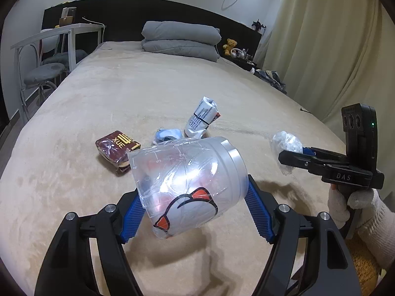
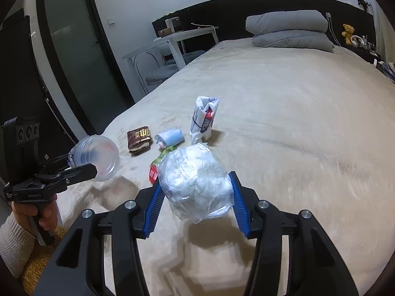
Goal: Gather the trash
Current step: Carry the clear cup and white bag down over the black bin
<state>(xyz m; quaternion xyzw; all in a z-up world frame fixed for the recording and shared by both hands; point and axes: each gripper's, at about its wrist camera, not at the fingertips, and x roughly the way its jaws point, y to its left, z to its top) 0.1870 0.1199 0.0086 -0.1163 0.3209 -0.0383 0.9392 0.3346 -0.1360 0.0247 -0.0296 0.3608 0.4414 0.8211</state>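
Left wrist view: left hand-held gripper (image 1: 195, 208) pinching a clear plastic cup (image 1: 187, 185) across its sides, lifted clear of the bed (image 1: 172, 86) and tilted, probably for carrying off as trash. To the right, right hand-held gripper (image 1: 287, 159) clamped on a crumpled plastic bag (image 1: 286, 143), also off the cover. Still lying on the bed beyond the cup: a dark red wrapper (image 1: 117, 151), a small blue-and-white scrap (image 1: 167, 134), a folded printed carton (image 1: 202, 118) standing upright.

Right wrist view: blue pads pressed into both sides of the bag, held above the bed. Just behind it, a green-and-red wrapper (image 2: 158, 165), partly hidden. Left hand-held gripper at the left edge, cup mouth facing the camera. No bin visible in either view. Nothing blocking the remaining pieces; grey pillows (image 2: 291, 29) and a white table (image 2: 177, 39) well apart.
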